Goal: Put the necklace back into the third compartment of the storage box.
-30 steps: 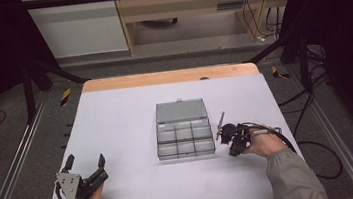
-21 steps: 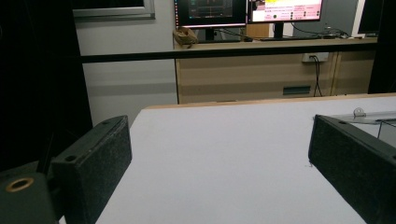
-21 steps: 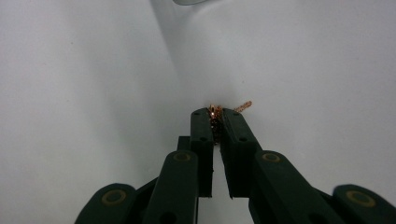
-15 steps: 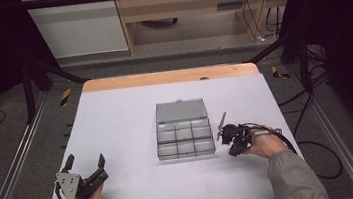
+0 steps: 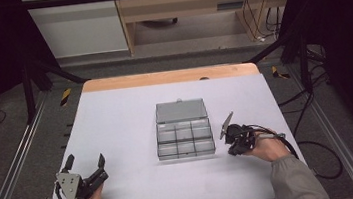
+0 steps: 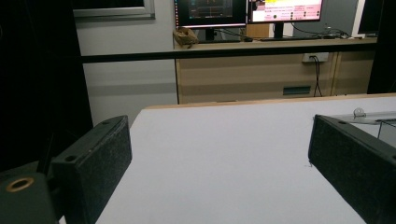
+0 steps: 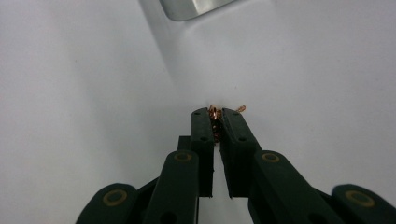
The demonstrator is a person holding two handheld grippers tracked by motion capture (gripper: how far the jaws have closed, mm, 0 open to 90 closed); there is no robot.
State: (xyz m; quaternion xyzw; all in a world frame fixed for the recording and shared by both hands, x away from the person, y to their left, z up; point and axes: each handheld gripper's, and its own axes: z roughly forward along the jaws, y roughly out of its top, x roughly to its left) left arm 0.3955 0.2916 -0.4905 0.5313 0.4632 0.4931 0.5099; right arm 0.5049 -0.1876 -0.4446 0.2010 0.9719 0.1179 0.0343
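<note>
A clear plastic compartment box with its lid open stands at the table's middle. Just right of it, my right gripper points down at the white table top. In the right gripper view its jaws are shut on a small copper-coloured chain-like piece, a bit of which pokes out to the right at the tips. My left gripper rests near the front left corner, open, with nothing between its pads. The box's edge shows behind its right jaw.
The white table top has a wooden strip along its far edge. A shiny metal part lies at the top of the right gripper view. Metal rails run along both sides of the table, and a desk with monitors stands beyond.
</note>
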